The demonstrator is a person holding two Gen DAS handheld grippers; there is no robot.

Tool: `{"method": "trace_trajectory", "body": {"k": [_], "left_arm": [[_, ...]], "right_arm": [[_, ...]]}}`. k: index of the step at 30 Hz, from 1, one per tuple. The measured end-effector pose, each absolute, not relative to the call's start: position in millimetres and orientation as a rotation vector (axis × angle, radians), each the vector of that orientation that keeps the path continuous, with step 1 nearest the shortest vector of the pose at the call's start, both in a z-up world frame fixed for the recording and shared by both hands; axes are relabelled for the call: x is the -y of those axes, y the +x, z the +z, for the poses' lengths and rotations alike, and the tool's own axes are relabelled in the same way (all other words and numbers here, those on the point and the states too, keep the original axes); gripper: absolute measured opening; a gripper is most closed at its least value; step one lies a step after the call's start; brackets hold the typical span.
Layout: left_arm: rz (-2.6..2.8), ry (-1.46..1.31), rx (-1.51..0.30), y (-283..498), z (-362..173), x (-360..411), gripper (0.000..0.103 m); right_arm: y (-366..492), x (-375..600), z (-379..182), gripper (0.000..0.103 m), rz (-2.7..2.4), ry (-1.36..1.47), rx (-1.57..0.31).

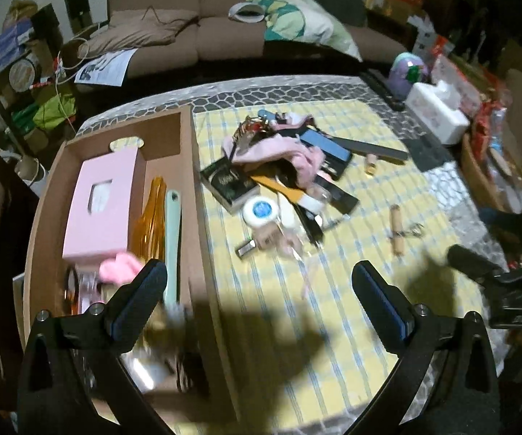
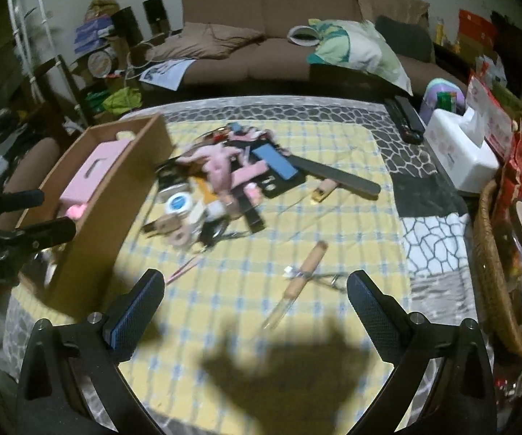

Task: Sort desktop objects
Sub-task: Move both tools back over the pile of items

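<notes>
Both grippers' fingers wide, empty, left gripper (image 1: 259, 282) by cardboard box (image 1: 203, 188), right gripper (image 2: 255, 291) over checked cloth (image 2: 224, 282), no legible text.

The right gripper (image 2: 255, 291), jaws wide apart, hangs over the yellow checked cloth (image 2: 333, 224) near a wooden-handled tool (image 2: 306, 262).

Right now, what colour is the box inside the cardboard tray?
Pink box, clearest in the left wrist view.

One cardboard box (image 1: 188, 166) – one pink case (image 1: 101, 203) – two tissue boxes (image 2: 456, 152).
</notes>
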State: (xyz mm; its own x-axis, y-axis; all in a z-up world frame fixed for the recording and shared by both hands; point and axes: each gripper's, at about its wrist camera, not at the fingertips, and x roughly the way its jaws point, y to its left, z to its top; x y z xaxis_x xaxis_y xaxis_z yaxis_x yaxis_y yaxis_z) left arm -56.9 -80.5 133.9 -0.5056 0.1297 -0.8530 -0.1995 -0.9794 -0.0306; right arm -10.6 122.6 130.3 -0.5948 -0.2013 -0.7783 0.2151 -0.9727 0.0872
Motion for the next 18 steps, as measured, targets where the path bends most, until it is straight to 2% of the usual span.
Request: {"method": "trace_trajectory", "body": {"k": [11, 14, 18], "left_arm": [[2.525, -1.582, -0.05, -175.6, 84.0, 38.3, 0.102], [2.505, -1.635, -0.048, -197.7, 63.2, 23.3, 0.098], [2.492, -1.673, -0.08, -211.7, 43.0, 9.2, 0.083]], "right_arm": [[-84.7, -139.1, 93.4, 0.103, -2.565, 1.299, 0.002], [-91.7, -142.8, 79.4, 0.103, -2.565, 1.299, 0.023], [-95.6, -150.7, 64.0, 0.103, -2.554, 1.296, 0.075]]}}
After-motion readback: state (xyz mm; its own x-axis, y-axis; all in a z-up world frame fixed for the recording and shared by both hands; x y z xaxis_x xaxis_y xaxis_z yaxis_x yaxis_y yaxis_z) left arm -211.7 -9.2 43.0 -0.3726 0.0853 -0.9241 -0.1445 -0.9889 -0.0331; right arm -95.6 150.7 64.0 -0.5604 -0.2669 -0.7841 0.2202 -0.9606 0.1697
